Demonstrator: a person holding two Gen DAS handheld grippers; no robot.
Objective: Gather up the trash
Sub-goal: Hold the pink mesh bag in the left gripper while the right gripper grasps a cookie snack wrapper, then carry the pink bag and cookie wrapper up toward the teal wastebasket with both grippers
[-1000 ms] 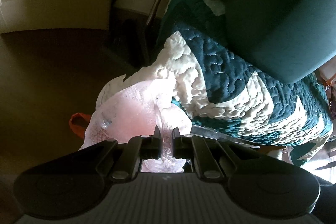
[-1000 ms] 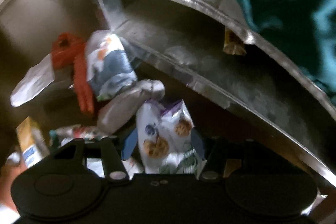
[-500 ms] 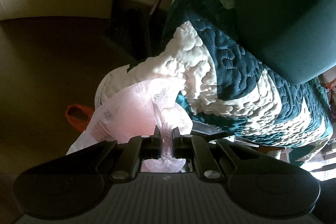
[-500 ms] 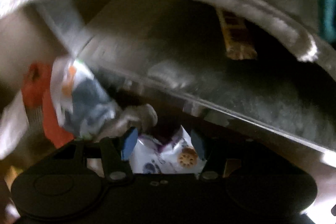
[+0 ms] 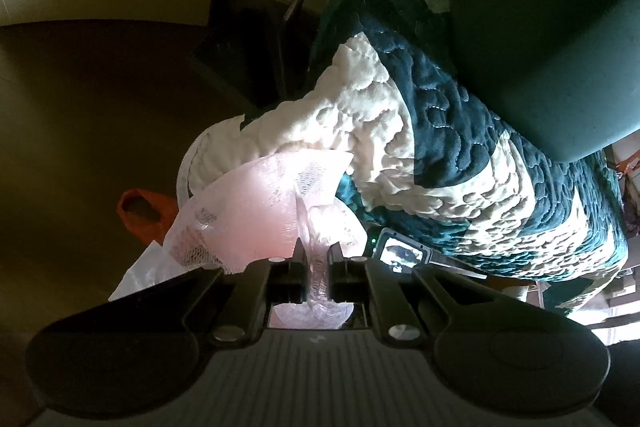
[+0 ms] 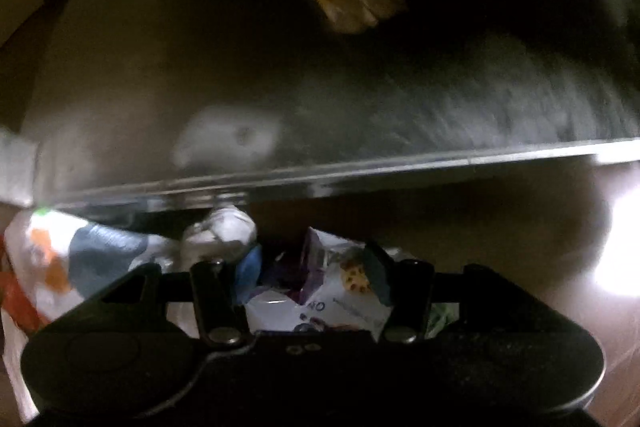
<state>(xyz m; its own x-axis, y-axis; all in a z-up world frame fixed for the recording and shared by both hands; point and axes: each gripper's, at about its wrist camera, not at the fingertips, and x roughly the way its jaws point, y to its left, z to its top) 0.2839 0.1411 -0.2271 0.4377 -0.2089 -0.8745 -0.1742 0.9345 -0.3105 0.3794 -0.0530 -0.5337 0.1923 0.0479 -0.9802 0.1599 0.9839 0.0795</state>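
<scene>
Right tool (image 6: 310,273) has closed in, apparently clamping cookie packet (image 6: 320,291).

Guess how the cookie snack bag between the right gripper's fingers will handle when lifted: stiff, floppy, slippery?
The cookie snack bag looks creased and crumpled, so probably floppy and light. Its glossy film may be slippery against the right gripper fingers. It should crush rather than break.

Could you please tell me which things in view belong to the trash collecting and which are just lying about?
Job: pink bag pinched in left claw; cookie packet between the fingers of right claw; blue-orange wrapper; crumpled paper.
Lying about: quilt; grey cushion; metal rail.
</scene>
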